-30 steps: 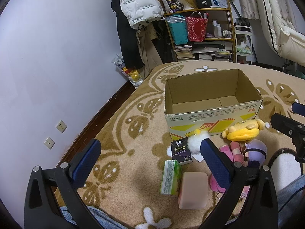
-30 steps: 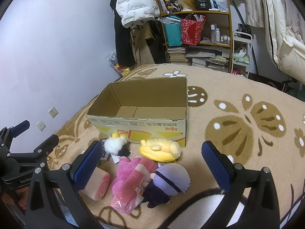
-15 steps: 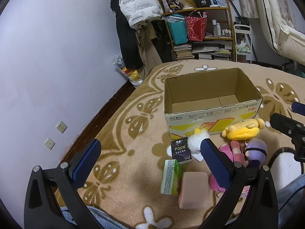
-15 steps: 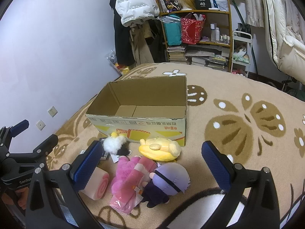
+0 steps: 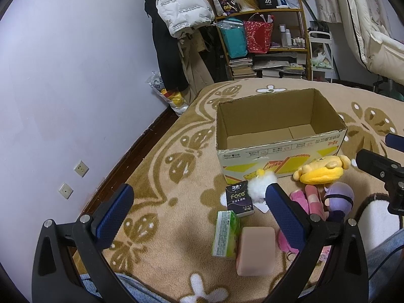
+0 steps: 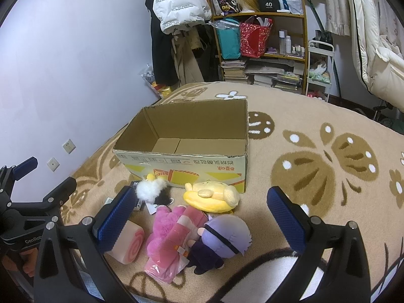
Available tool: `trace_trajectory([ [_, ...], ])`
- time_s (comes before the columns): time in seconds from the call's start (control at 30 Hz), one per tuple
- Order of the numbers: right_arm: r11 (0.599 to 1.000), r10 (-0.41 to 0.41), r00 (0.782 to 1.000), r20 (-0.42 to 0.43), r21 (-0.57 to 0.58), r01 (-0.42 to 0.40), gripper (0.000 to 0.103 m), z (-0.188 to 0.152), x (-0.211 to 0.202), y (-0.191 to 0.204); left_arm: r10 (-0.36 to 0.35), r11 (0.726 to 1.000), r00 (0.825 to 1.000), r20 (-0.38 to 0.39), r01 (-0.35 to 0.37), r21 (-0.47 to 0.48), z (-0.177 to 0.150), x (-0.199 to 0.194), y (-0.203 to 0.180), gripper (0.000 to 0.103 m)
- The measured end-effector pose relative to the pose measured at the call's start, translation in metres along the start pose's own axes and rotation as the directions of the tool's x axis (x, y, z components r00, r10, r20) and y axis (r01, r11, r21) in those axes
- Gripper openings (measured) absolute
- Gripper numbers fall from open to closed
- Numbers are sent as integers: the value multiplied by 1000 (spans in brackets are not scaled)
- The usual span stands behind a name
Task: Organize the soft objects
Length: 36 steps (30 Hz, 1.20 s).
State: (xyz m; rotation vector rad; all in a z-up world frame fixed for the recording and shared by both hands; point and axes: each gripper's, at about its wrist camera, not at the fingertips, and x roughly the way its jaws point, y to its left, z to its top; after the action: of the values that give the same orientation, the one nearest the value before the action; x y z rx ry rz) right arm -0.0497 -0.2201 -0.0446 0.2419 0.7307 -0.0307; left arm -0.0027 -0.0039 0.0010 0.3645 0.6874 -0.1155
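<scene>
Nothing has gone into the cardboard box [image 6: 192, 131] yet: its floor is bare, so the whole job is ahead of me. The soft things lie on the carpet [image 6: 328, 131] just in front of it: the yellow plush [image 6: 212, 195] against the box's front wall, the white fluffy charm [image 6: 150, 188] beside it, then nearer me the pink plush [image 6: 166, 229] and the purple-haired doll [image 6: 224, 234] touching each other, and the swirl-ended sponge roll [image 6: 127, 243] by my right tongs' finger. From the left view I also see a dark tissue pack [image 5: 238, 198] and a green tissue pack [image 5: 224, 234] beside that roll.

My left tongs [image 5: 197, 212] and right tongs [image 6: 202, 217] are both spread wide and hold nothing, hovering above the pile. Against the frames a second back, almost nothing differs: no item has shifted, and both views have only drifted slightly.
</scene>
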Motion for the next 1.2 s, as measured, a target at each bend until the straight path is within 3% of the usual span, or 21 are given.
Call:
trace_trajectory([
  [0.9, 1000, -5, 1000, -7, -1, 5, 103, -2, 6, 1, 7, 1000, 1000, -9, -7, 7, -2, 5, 1, 103],
  [1.2, 1000, -9, 1000, -13, -3, 9, 103, -2, 9, -1, -21, 1000, 996, -84, 19, -23, 2, 29, 13, 103],
])
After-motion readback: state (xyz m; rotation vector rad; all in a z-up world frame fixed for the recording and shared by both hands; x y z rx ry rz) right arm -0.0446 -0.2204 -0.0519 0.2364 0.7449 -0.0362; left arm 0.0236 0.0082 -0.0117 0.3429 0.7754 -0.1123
